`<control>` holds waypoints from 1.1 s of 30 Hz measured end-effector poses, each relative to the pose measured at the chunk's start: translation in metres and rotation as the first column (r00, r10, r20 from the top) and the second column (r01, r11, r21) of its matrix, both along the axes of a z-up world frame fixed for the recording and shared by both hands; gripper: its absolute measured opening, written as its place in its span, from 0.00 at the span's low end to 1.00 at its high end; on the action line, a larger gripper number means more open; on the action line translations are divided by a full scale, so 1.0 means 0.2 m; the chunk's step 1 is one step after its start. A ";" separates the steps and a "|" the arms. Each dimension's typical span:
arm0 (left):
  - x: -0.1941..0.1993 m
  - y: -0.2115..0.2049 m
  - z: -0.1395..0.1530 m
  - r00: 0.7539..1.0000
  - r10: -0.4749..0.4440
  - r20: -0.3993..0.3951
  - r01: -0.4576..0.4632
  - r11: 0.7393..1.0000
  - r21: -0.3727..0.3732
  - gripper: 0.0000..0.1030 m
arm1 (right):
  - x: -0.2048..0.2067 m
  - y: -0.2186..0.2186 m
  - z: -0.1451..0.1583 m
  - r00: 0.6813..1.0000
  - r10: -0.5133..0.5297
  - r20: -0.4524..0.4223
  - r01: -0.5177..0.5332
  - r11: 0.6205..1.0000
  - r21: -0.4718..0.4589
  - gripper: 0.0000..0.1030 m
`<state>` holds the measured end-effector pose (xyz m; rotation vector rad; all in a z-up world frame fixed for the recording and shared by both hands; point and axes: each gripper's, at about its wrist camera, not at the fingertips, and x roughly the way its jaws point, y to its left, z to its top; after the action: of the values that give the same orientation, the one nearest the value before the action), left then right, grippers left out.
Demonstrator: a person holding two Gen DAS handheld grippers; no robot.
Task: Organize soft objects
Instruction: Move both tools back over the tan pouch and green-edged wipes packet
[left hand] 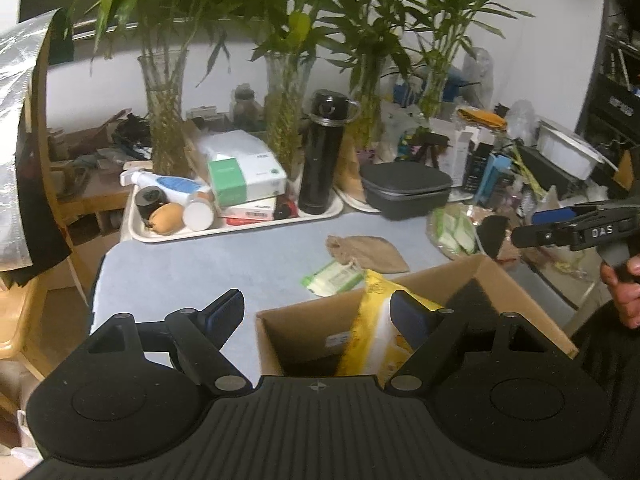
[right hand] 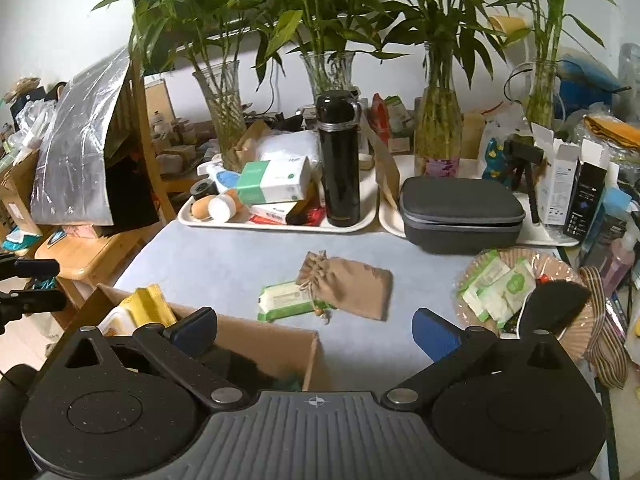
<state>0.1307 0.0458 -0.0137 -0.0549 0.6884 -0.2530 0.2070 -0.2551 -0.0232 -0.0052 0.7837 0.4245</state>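
An open cardboard box (left hand: 308, 320) stands at the near edge of the blue-grey table, with a yellow pack (left hand: 380, 336) upright inside it. My left gripper (left hand: 318, 314) is open; one finger is outside the box's left wall and the other is over the yellow pack. A tan drawstring pouch (right hand: 352, 284) lies mid-table, partly on a green wipes pack (right hand: 284, 300). My right gripper (right hand: 314, 332) is open above the box's corner (right hand: 260, 336), short of the pouch, and holds nothing. A round woven plate (right hand: 560, 268) on the right holds green-white packets (right hand: 496, 288) and a black fuzzy piece (right hand: 556, 304).
Two white trays (right hand: 276, 226) at the back carry a black flask (right hand: 338, 160), boxes and a grey zip case (right hand: 460, 212). Glass vases of bamboo (right hand: 436, 136) stand behind them. A wooden chair (right hand: 92, 256) is at the left. A hand (left hand: 624, 288) holds the right gripper.
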 end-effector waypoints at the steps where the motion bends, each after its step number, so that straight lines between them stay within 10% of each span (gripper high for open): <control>1: 0.01 0.01 -0.01 1.000 0.006 -0.001 -0.006 1.000 -0.009 0.78 | 0.01 0.00 -0.01 1.000 -0.001 0.000 0.001 1.000 0.004 1.00; 33: 0.36 0.24 -0.15 1.000 -0.027 -0.004 0.027 0.994 -0.105 0.78 | 0.48 0.10 -0.34 0.990 0.134 -0.035 -0.133 0.990 0.034 0.93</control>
<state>0.2019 0.0938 -0.0446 -0.1465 0.6817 -0.3149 0.3022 -0.2359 -0.0914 -0.0200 0.8162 0.5659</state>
